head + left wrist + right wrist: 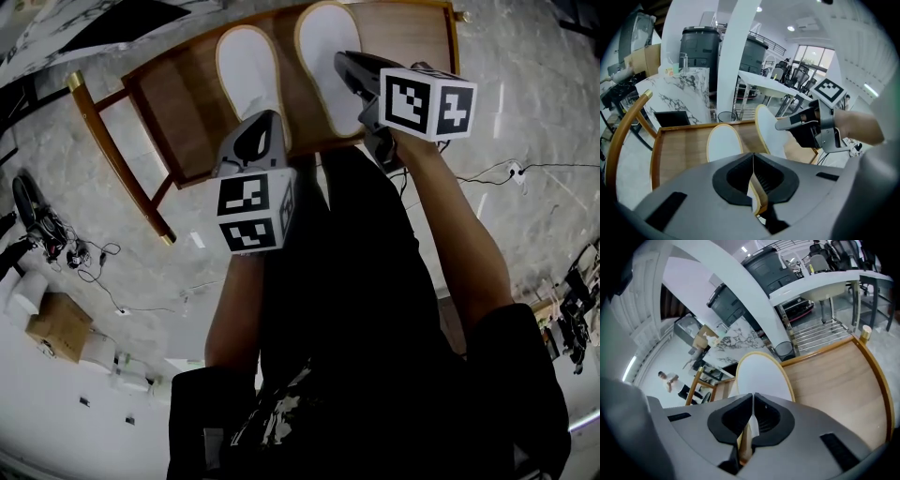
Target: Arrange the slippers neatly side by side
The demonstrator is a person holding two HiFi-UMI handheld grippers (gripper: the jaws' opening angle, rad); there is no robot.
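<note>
Inspected the chair seat (pixel 178 108) and found both slippers on or just over it, pale faces up inside tan rims, long axes running from the seat's near edge toward its far edge. Placed the left slipper (pixel 246 70) over the seat's middle and the right slipper (pixel 323 47) just beside it toward the seat's right side, near but with a sliver of wood visible between, almost parallel, with the right slipper reaching slightly closer to the seat's far edge. Recorded the left gripper (pixel 753 183) drawn narrow and clamped on the left slipper's tan rim at the end toward the seat's near edge. Recorded the right gripper (pixel 751 420) equally narrow, pinching the right slipper's rim. Judged the rim hold deliberate: thin enough for nearly closed jaws, clear of the pale faces, and giving leverage to swing or slide each slipper from 1 end. Judged the arrangement of 1 gripper per slipper as a means of truing both against each other at once. Could not confirm whether either slipper bears fully on the seat or hangs slightly raised. Rated the pairing as close to done. Considered a small pull of the right slipper toward the seat's near edge, then release of both, as the likely remainder.
</note>
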